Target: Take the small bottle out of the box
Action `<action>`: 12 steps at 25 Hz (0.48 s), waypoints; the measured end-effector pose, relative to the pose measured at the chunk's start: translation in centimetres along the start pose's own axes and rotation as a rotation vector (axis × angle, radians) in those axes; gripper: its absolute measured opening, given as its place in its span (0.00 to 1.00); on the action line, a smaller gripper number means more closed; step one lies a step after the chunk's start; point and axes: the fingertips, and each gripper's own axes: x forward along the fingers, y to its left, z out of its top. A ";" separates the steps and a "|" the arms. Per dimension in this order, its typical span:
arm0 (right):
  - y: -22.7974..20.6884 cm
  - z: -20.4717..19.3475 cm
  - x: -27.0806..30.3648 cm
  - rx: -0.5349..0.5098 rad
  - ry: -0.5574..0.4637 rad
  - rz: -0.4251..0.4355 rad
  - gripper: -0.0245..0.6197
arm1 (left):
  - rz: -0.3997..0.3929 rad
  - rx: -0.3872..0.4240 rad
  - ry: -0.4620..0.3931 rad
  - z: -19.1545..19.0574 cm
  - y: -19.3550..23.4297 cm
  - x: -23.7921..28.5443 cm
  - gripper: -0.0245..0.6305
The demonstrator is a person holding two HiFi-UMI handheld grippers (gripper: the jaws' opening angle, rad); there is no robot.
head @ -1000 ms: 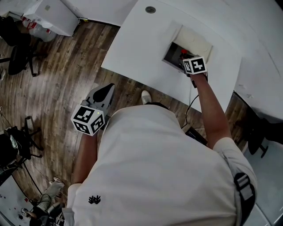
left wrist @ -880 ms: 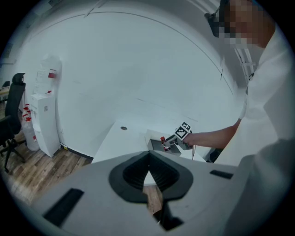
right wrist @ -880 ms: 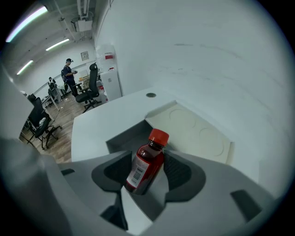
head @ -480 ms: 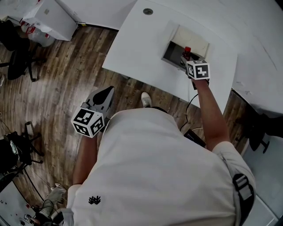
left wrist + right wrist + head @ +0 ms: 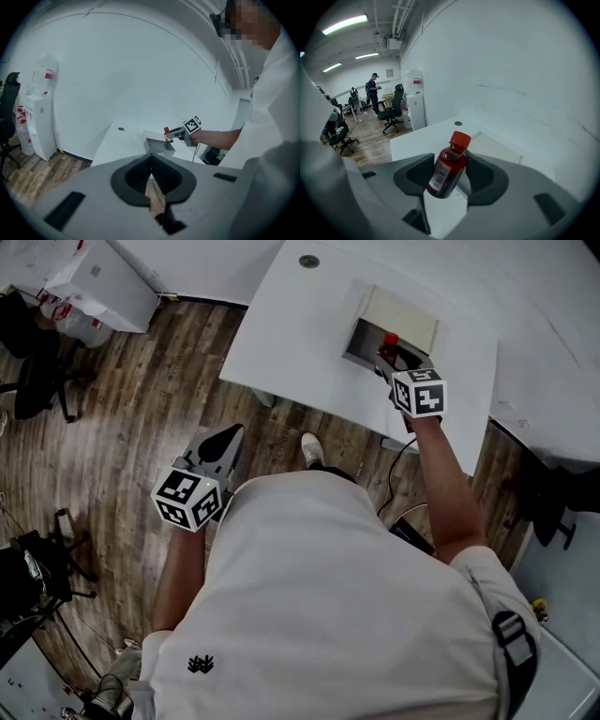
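Right gripper [image 5: 450, 174] is clamped on the small bottle [image 5: 449, 164], which is held tilted, red cap up, just above the near edge of the box [image 5: 405, 315]. Extraction is judged nearly done. Next: bottle to be carried clear over the white table [image 5: 300, 343], set upright, released. Left gripper [image 5: 152, 186] is held closed, empty, off to the side.

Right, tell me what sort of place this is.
Most likely an open-plan office or lab workspace. Black swivel office chairs stand on a brown wood-plank floor, there is a tall white water dispenser nearby, and long fluorescent strip lights run overhead.
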 end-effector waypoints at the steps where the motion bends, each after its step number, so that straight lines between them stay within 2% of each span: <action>1: 0.6 0.1 -0.5 -0.002 -0.007 0.001 0.37 | -0.006 0.003 -0.001 -0.1 -0.1 -0.3 0.05; 12: 7.3 -0.5 -6.2 -0.014 -0.058 0.019 0.37 | -0.067 -0.001 0.003 -3.2 -1.5 -3.6 0.05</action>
